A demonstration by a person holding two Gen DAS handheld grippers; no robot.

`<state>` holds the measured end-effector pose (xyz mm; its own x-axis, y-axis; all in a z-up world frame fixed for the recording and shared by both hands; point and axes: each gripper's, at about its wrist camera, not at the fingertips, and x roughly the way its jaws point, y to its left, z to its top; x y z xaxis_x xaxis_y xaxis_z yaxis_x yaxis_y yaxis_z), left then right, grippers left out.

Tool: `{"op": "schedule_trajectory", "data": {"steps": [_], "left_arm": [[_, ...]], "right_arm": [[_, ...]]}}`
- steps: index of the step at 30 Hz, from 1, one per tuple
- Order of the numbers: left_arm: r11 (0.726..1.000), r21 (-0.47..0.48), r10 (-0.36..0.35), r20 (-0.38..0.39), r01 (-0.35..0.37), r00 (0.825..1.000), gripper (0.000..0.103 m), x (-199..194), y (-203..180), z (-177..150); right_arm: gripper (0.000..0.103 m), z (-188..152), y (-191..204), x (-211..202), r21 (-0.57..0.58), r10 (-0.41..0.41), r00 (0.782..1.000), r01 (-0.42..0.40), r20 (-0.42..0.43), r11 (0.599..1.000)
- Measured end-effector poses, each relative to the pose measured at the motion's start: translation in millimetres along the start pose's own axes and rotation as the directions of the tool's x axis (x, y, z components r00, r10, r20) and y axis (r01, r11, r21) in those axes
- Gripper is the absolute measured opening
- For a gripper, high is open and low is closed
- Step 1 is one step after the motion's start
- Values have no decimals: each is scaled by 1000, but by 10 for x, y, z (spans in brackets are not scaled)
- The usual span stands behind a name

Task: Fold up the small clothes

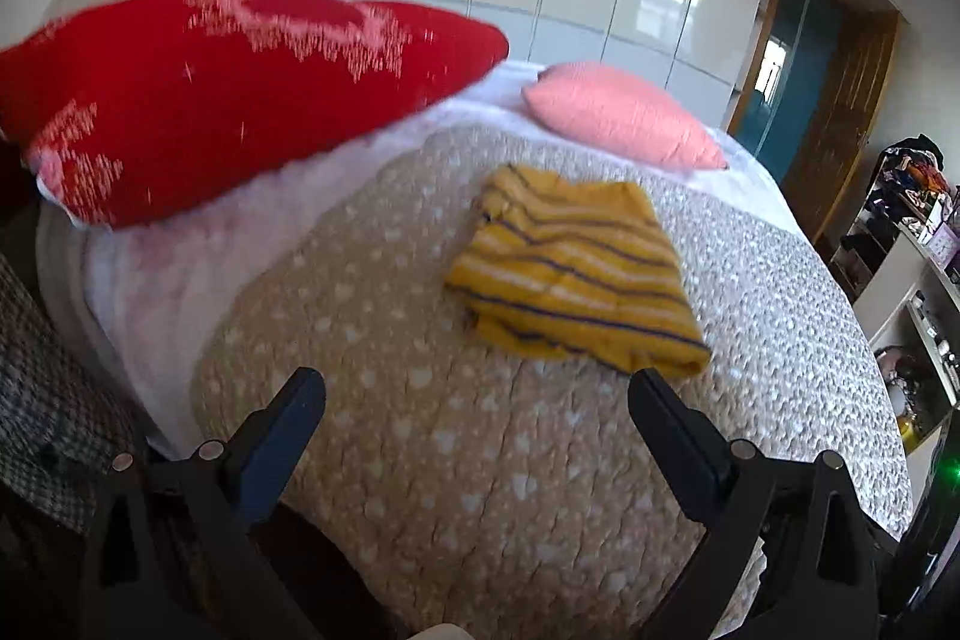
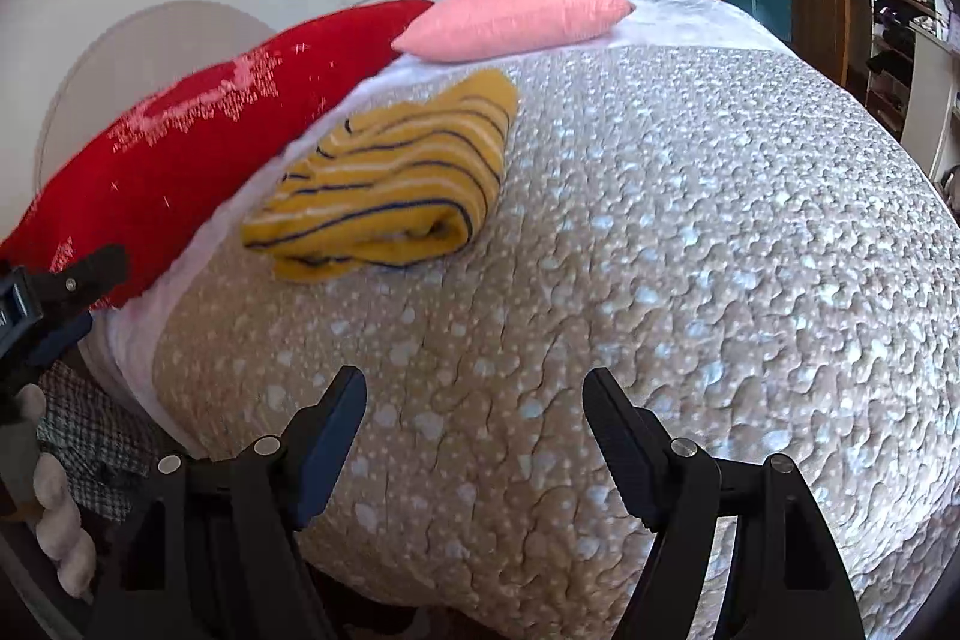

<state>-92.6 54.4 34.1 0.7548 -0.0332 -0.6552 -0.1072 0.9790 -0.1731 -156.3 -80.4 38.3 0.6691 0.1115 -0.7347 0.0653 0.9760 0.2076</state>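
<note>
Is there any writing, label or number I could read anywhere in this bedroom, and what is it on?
None can be read.
Red pillow: a pale knitted pattern, too blurred to tell whether it is lettering.
Striped yellow garment: stripes only, no label showing.
Shelf clutter: too small and blurred to read.

No readable text, label or number anywhere (the red pillow (image 1: 198, 100) bears only a blurred pattern).
</note>
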Motion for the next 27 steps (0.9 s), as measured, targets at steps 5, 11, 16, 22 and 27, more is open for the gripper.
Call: {"op": "schedule_trajectory", "data": {"steps": [5,11,16,22,27], "left_arm": [[1000,-23,-20,-45,19,999,101,97,80,-58],[999,-25,-29,-78,27,997,101,156,74,-97],[999,-14,-35,-99,34,995,101,189,33,-134],[999,-4,-33,-121,33,992,101,235,4,-165],[1000,-5,-31,-136,31,990,101,269,8,-182]], "right_arm": [[79,-48,27,101,-8,-7,999,7,-36,1000],[79,-68,24,144,-11,-8,999,8,-52,1000],[79,-81,14,160,-9,-8,998,7,-59,1000],[79,-94,-20,189,3,-13,997,14,-70,1000],[79,-107,-40,233,5,-11,996,11,-87,1000]]}}
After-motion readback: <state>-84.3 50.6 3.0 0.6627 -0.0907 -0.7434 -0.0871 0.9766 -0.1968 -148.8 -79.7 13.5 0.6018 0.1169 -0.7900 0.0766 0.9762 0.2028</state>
